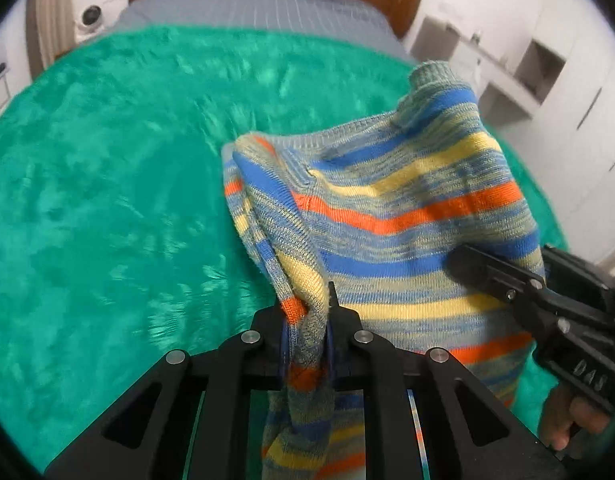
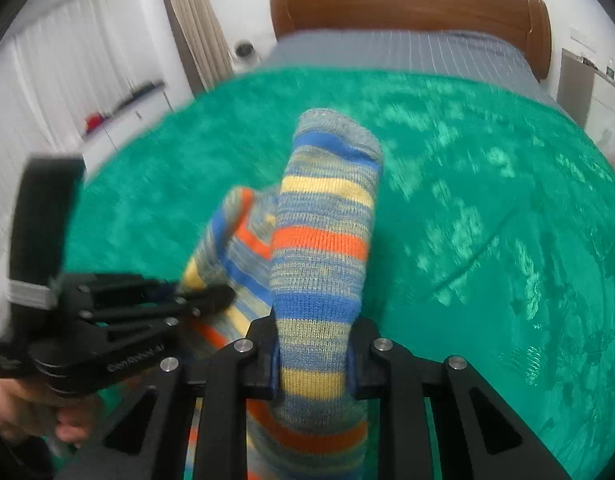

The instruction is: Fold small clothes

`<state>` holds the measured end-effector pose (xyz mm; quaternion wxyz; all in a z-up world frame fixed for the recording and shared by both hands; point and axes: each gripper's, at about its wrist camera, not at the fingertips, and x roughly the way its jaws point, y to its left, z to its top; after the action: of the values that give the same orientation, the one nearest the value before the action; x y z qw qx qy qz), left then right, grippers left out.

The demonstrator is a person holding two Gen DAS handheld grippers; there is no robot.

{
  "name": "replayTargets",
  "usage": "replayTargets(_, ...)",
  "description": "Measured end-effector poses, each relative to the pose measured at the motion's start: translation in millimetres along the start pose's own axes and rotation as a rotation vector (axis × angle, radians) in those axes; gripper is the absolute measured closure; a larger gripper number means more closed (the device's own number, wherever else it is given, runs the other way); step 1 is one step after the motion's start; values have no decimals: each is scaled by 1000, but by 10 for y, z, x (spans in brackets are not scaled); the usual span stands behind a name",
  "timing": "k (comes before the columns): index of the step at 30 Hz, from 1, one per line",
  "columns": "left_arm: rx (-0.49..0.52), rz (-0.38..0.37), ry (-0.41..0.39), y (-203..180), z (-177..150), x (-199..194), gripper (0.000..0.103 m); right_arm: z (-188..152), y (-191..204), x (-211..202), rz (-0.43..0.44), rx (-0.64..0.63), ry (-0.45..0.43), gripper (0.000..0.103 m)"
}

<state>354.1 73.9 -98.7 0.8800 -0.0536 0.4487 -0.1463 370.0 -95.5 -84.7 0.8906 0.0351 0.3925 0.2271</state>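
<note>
- While lifted clear of the green plush blanket (image 1: 107, 200), striped knit sweater (image 1: 387, 208) hangs between both tools; presumably raised so as to spread and settle flat ahead of a first fold.
- Left gripper (image 1: 309, 332): clenched on a bunched edge of the knit, fabric gathered into a thick rope between the jaws and trailing below the tool body.
- Right gripper (image 2: 313, 354): clamped on a tubular part of the same garment, probably a sleeve or side fold; jaws stand wider, pressed against the thick roll on both sides.
- Relative position: garment directly ahead of and partly draped over each tool; main panel stretches from the left grasp rightward, toward the right tool seen at the left view's edge.
- Sleeve cuff (image 1: 429, 74) stands up beyond the panel, farthest from the left tool.
- Two separated grasp points, judged as a means of holding the cloth open and preventing collapse into a heap.
- Background: blanket across the bed, grey striped sheet (image 2: 407, 50) and wooden headboard (image 2: 407, 4) beyond; edges blurred.
- Stage, as judged: early, no fold yet visible.
</note>
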Motion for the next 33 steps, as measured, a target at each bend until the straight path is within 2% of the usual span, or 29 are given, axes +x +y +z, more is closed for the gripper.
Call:
replayTargets(4, 25, 2, -81, -8, 91, -607, 90, 166, 97, -348, 116, 60, -70, 79)
replayTargets(5, 26, -2, -79, -12, 124, -656, 89, 215, 89, -373, 138, 80, -73, 79)
replayTargets(7, 27, 0, -45, 27, 115, -601, 77, 287, 2, -320, 160, 128, -61, 78)
replayTargets(8, 28, 34, -17, 48, 80, -470, 57, 279, -71, -249, 147, 146, -39, 74)
replayTargets(9, 28, 64, -8, 72, 54, -384, 33, 250, -163, -168, 114, 150, -9, 56)
replayTargets(10, 31, 140, 2, 100, -59, -277, 28, 195, -245, -124, 61, 148, 17, 42)
replayTargets(11, 37, 192, 8, 126, -167, -240, 28, 89, -351, -80, -38, 142, 53, 16)
replayTargets(12, 44, 221, 10, 145, -265, -239, 28, -20, -420, -111, -96, 135, 64, 11)
replayTargets(14, 61, 269, -16, 151, -556, -346, 27, -216, -519, -206, -143, 116, 65, 11)
replayTargets(16, 78, 339, -62, 139, -756, -530, 21, -424, -526, -414, -220, 63, 45, 11)
replayTargets(18, 99, 407, -137, 53, -915, -772, 7, -557, -458, -626, -275, 6, 12, 11)
replayTargets(21, 128, 455, -258, -17, -932, -1078, 1, -682, -249, -1104, -339, -50, -116, 11)
replayTargets(22, 126, 455, -302, -73, -932, -1239, 0, -715, -114, -1353, -362, -70, -200, 10)
replayTargets(24, 106, 443, -351, -157, -935, -1503, 0, -735, 77, -1660, -403, -82, -306, 0)
replayTargets(26, 87, 422, -373, -211, -965, -1694, 0, -722, 217, -1802, -369, -89, -319, 0)
replayTargets(29, 56, 397, -351, -273, -1050, -1881, 0, -814, 393, -1864, -275, -116, -229, 0)
replayTargets(33, 14, 377, -315, -285, -1284, -1953, 0, -997, 529, -2095, -249, -107, -304, 0)
